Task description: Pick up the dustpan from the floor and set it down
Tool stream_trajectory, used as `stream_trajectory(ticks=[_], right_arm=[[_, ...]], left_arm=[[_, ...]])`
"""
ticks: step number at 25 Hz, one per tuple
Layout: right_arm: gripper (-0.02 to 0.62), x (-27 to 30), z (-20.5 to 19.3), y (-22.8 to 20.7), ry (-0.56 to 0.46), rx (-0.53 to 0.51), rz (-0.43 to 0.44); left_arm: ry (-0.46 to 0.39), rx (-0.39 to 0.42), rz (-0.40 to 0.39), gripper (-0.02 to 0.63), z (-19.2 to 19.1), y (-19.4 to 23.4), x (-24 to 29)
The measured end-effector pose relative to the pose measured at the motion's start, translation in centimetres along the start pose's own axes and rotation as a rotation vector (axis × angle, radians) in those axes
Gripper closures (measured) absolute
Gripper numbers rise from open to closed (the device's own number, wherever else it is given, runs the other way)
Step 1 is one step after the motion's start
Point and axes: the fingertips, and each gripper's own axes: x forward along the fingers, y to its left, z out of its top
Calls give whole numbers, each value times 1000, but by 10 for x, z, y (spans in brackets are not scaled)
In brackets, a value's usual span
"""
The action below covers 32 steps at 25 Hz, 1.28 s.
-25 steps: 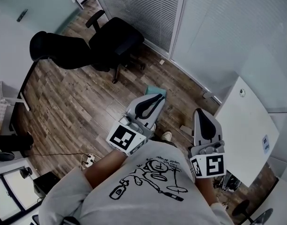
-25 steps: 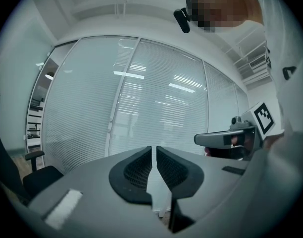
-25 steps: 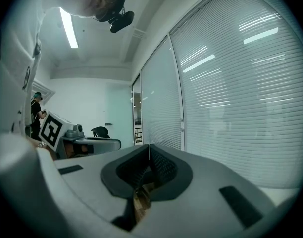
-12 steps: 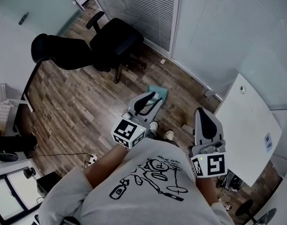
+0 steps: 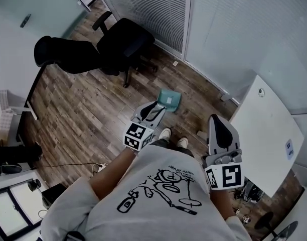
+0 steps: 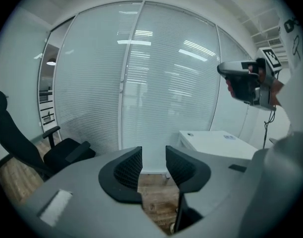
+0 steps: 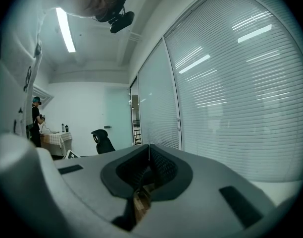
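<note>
1. While the teal dustpan (image 5: 169, 100) is lying on the wooden floor (image 5: 83, 114), the left gripper (image 5: 156, 107) is hovering just short of it, its fingers (image 6: 129, 167) having just been opening, gripping nothing.
2. The right gripper (image 5: 217, 120) is hanging aside, fingers closed, empty.
3. Coming in shallow, the fingers are risking shoving the dustpan away.

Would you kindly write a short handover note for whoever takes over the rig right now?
Left gripper: open and empty; its jaws have just been opening. In the head view it points toward the dustpan.
Right gripper: shut, empty, held off to the side by the table.
Dustpan: teal, lying on the floor ahead of the person's shoes, untouched.
Done: nothing picked up yet.
To do: reach the dustpan, grip it, lift it, set it down.
</note>
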Motion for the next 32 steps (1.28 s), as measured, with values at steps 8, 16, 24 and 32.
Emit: stream_trajectory(ticks=[8,16,24,32], right_arm=[[591,0,-2,7,9,-2,-2],[591,8,-2,16,19,-12,2],[591,19,-1,17,29,-12,-7],[591,28,-4,14,36,-9,-15]], left_arm=[[171,30,28,457,-82,26,5],[270,51,35,456,-137,49,11],[337,72,15,449,-168,60,23],[423,121,1,448,-204,73,36]])
